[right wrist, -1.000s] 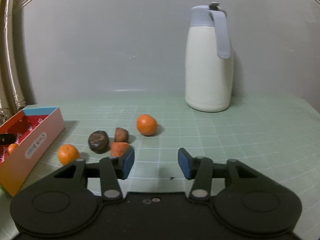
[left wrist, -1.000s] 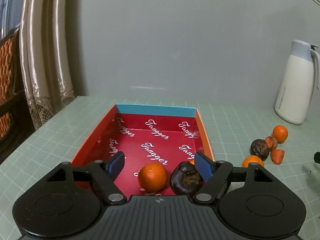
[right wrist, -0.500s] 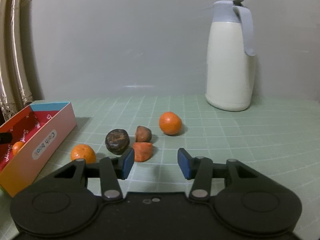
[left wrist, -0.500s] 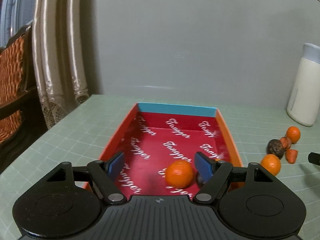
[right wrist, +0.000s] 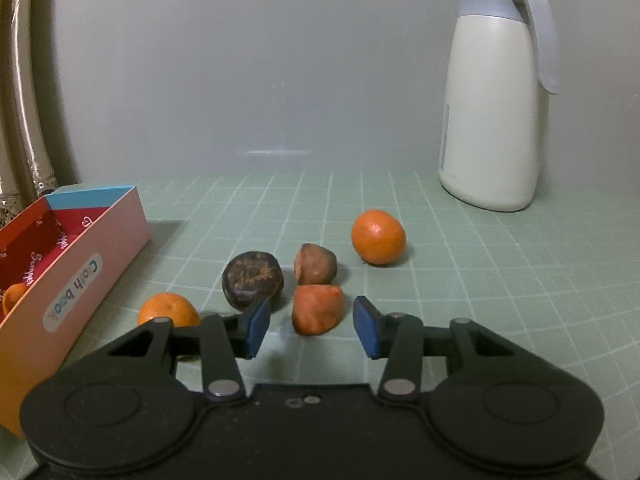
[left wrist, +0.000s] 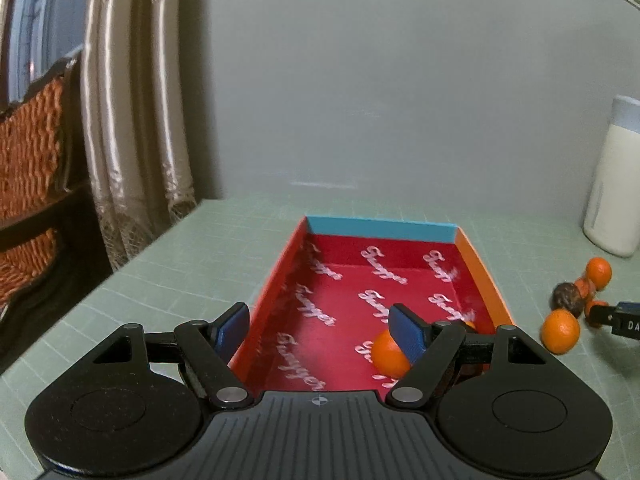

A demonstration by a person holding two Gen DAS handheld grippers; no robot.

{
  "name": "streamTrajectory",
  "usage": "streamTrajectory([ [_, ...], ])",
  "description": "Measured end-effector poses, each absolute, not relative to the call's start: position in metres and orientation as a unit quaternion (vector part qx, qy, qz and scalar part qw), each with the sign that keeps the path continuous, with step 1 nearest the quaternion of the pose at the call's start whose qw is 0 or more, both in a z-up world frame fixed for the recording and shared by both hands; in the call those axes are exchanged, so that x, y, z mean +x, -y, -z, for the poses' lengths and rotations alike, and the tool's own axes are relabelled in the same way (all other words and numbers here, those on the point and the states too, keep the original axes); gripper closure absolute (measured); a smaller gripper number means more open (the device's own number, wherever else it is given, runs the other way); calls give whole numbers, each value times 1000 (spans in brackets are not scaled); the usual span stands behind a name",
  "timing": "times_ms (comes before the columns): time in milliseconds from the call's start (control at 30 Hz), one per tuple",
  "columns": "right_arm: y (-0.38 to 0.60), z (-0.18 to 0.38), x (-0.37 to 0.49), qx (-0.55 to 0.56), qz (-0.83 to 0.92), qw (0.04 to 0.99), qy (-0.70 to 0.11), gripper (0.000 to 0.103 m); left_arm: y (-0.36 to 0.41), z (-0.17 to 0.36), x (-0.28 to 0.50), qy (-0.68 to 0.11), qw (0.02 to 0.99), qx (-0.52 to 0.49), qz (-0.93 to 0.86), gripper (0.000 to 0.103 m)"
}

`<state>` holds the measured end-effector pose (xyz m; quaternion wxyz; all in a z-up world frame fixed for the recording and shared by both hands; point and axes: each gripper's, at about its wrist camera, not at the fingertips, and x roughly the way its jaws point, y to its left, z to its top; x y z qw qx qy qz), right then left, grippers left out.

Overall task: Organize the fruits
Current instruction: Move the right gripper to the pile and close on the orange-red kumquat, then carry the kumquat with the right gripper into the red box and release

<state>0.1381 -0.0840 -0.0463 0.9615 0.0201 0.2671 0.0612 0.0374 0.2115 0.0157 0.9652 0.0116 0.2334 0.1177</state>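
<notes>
1. left gripper (left wrist: 318,326) jaws wide, nothing between them, hovering over the near end of the red box (left wrist: 382,228).
2. right gripper (right wrist: 307,326) jaws wide, holding nothing; the orange-red chunk (right wrist: 317,308) sits just beyond the gap between its pads, not touched.
3. loose fruit on the green grid mat (right wrist: 480,280): near-left orange (right wrist: 168,310) close to the box's pink outer wall, dark brown fruit (right wrist: 253,279) right of it, small brown piece (right wrist: 315,263) just behind the chunk, far orange (right wrist: 378,237) furthest right.
4. in the box: 1 orange (left wrist: 387,354) at the near right, partly covered by the left gripper's right finger (left wrist: 408,334); something dark sits behind that finger, too hidden to name.
5. white jug (right wrist: 496,96) with grey lid stands far right by the wall, well apart from the fruit.
6. curtain (left wrist: 136,120) and a woven chair (left wrist: 28,152) off the table's left edge.
7. left view is motion blurred; the box print reads only roughly, the jug is cut off at the right frame edge.
8. near-left orange is partly hidden by the right gripper's left finger (right wrist: 256,326).
</notes>
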Motion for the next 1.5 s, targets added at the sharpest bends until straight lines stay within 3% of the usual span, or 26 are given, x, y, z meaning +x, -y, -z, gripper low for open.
streamTrajectory([
  [267,90,51,154,46,-57,952,-298,61,-230,-21,29,-219,965,-6,-142,27],
  [300,88,51,154,40,-55,952,-298,63,-232,-21,28,-218,965,-9,-145,27],
  [333,86,51,154,33,-55,952,-299,74,-235,-22,27,-217,965,-11,-149,27],
  [833,67,28,130,17,-86,954,-286,75,-251,-18,17,-242,959,-14,-151,27],
  [1500,-50,-8,63,-40,-250,942,-219,75,-301,-23,-21,-243,950,-32,-193,27],
])
